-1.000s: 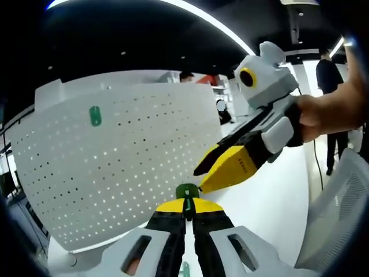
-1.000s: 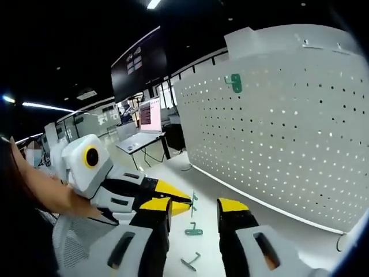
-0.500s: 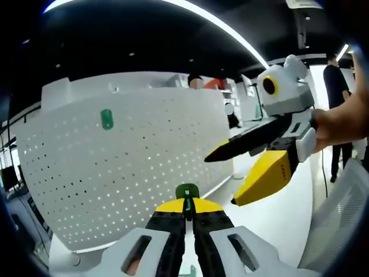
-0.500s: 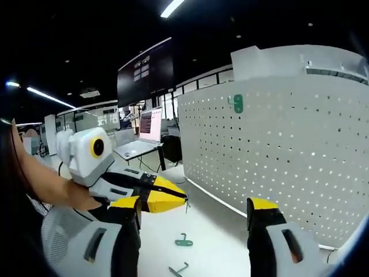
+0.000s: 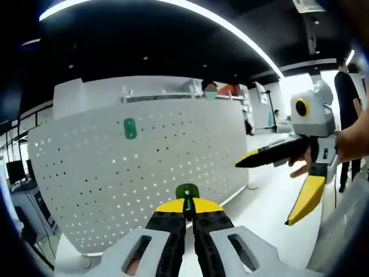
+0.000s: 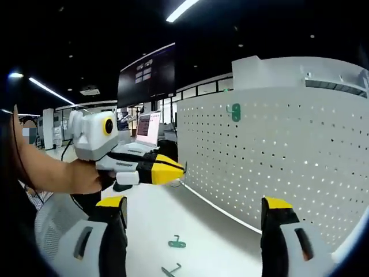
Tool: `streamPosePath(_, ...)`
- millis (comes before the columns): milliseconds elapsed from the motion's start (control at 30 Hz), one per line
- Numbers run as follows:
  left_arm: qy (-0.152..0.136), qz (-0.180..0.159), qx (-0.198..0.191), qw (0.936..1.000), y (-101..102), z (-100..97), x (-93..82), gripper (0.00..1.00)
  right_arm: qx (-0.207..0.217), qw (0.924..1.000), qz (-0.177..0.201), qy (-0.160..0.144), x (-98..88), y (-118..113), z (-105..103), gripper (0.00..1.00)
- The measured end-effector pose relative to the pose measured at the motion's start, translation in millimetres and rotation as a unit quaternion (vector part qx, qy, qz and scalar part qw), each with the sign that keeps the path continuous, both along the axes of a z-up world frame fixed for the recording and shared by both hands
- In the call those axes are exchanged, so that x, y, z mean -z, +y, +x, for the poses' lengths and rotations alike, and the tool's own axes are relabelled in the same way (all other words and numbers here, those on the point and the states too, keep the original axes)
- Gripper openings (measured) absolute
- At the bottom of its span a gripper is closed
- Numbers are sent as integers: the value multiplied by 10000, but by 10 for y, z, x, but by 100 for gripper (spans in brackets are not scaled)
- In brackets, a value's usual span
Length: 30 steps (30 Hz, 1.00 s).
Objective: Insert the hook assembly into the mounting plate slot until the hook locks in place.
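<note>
My left gripper (image 5: 185, 209) is shut on a green hook (image 5: 187, 195) whose round end sticks up between the yellow tips. The same gripper (image 6: 182, 168) comes in from the left of the right gripper view, held level and shut on that small hook. The white perforated mounting plate (image 5: 150, 179) stands upright behind, with another green hook (image 5: 130, 128) hung near its top. My right gripper (image 6: 193, 203) is wide open with nothing between its jaws; it also appears at the right of the left gripper view (image 5: 271, 187), jaws spread.
A loose green hook (image 6: 176, 243) and a grey metal hook (image 6: 170, 269) lie on the white table (image 6: 190, 222). The plate (image 6: 277, 167) carries the hung green hook (image 6: 235, 112). A laptop (image 6: 147, 128) stands behind. A person (image 5: 347, 115) stands far right.
My right gripper has opened wider and pulled away from the left one. The left gripper stays shut on its hook and sits higher in the right gripper view.
</note>
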<state>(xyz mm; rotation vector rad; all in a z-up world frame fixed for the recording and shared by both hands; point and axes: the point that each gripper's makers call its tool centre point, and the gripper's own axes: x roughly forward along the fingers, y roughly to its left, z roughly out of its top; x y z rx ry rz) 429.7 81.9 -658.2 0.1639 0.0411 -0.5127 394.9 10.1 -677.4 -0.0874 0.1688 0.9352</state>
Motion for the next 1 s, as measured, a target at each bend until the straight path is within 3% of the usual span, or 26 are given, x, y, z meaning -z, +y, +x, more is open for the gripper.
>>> streamPosePath(500, -632, -439, -761, 9941, 454, 492, -731, 3, 136, 9999, 49, -16, -33, -143, -69, 96)
streamPosePath(1000, -921, -609, -1145, 9873, 541, 937, -1134, 3, 244, 9996, 98, 32, -36, -241, -55, 94)
